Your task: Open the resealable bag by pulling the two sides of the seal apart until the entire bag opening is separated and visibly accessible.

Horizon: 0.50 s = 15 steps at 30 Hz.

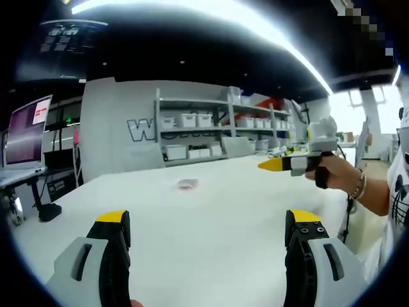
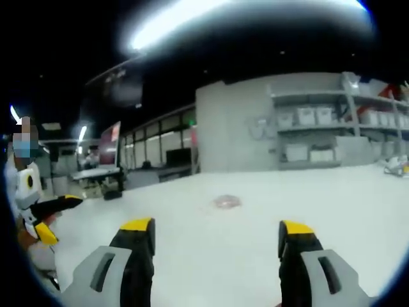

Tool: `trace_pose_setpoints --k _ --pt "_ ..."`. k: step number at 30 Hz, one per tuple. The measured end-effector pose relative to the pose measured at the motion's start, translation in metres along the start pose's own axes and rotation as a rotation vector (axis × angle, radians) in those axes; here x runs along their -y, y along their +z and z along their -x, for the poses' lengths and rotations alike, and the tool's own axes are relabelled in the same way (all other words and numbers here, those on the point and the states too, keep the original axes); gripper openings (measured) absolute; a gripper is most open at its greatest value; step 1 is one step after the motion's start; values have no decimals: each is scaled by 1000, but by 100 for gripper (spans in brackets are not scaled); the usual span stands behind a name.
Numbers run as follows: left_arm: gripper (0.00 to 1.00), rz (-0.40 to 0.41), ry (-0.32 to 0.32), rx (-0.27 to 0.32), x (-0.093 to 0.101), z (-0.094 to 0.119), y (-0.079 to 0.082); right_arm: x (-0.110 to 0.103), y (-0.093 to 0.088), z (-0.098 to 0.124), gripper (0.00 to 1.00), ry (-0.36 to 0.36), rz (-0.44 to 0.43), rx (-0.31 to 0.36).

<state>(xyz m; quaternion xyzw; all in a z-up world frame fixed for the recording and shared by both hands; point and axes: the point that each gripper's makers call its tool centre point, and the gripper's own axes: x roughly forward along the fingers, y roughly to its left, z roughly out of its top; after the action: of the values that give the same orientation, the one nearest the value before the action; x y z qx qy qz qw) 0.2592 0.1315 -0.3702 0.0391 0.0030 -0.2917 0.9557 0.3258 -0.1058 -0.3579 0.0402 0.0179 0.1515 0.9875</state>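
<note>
Left gripper view: at the far left you have a monitor point(image 1: 25, 131) lit pink on a side desk, then the white table point(image 1: 217, 217) spreading across the middle. Your left gripper point(image 1: 208, 229) rises from the bottom with its yellow-tipped jaws spread wide and nothing between them. Beyond them, left of centre on the table, lies the resealable bag point(image 1: 187, 184) — small, flat, pinkish, well apart from both grippers; whether its seal is parted is too small to tell. Behind it stands a grey wall with shelving point(image 1: 220, 128) carrying white bins. At the right, your hand point(image 1: 335, 169) holds the right gripper point(image 1: 281, 164) level above the table, its yellow tip pointing left; from this side you cannot tell how its jaws stand

Right gripper view: at the far left a person's torso shows, with the left gripper point(image 2: 46, 217) just beside it, black and yellow. The right gripper point(image 2: 216, 235) has its jaws released, wide apart and empty. The bag point(image 2: 225, 202) lies on the table point(image 2: 332, 204) ahead, between the two jaw tips in line but well beyond them — flat and untouched
</note>
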Motion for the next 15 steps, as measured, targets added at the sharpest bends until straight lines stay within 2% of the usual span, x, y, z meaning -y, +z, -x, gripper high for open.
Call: trace_pose_setpoints --k 15 --pt "100 -11 28 -6 -5 -3 1 3 -5 10 80 -7 -11 9"
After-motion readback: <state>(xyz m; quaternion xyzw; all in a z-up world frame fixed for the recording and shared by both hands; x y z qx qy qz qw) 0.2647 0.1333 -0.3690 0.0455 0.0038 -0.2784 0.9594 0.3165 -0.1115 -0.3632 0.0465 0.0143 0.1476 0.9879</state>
